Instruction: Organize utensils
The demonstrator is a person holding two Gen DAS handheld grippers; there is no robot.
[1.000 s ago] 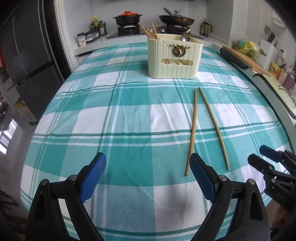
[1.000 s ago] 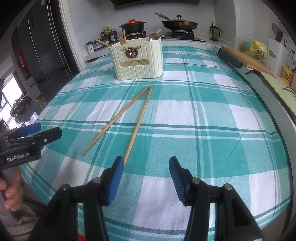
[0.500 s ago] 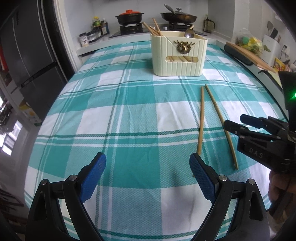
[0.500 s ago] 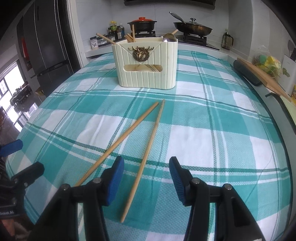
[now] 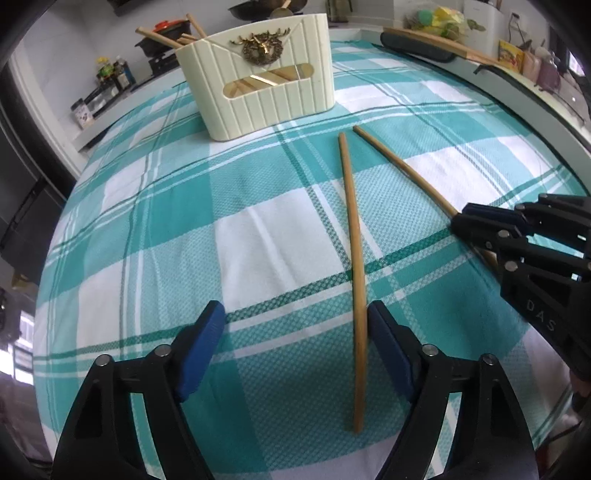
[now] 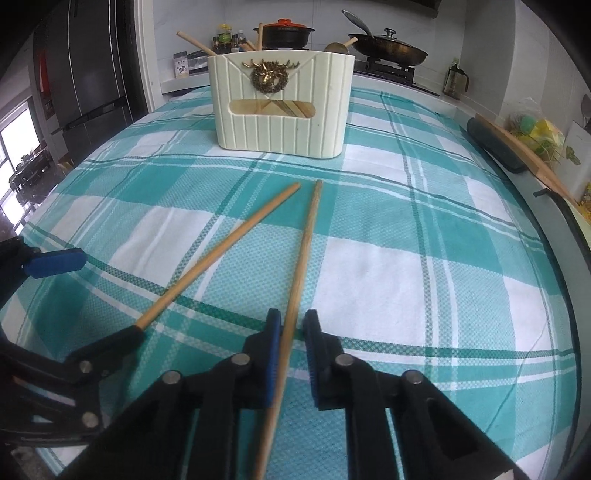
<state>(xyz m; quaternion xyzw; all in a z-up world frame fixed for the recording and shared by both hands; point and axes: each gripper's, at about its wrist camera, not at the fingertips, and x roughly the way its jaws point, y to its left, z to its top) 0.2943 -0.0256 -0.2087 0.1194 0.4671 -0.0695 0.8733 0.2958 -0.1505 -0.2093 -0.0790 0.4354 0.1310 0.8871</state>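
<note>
Two wooden chopsticks lie on the teal plaid tablecloth in front of a cream utensil holder [image 5: 258,77] that holds several chopsticks and a spoon; it also shows in the right wrist view [image 6: 280,107]. My left gripper [image 5: 295,328] is open and low over the cloth, with the left chopstick [image 5: 352,236] lying against its right finger. My right gripper [image 6: 291,339] is nearly closed around the right chopstick [image 6: 303,251], a small gap left on its right side. The left chopstick [image 6: 221,251] runs to the left gripper's finger in that view.
A stove with a red pot [image 6: 288,31] and a pan [image 6: 391,50] stands behind the table. A cutting board and dark roll [image 6: 517,151] lie along the right edge. A fridge [image 6: 85,74] stands at the left.
Both grippers moved forward and down to the chopsticks. The right gripper narrowed from wide open to nearly closed around the right chopstick. The left gripper stayed open.
</note>
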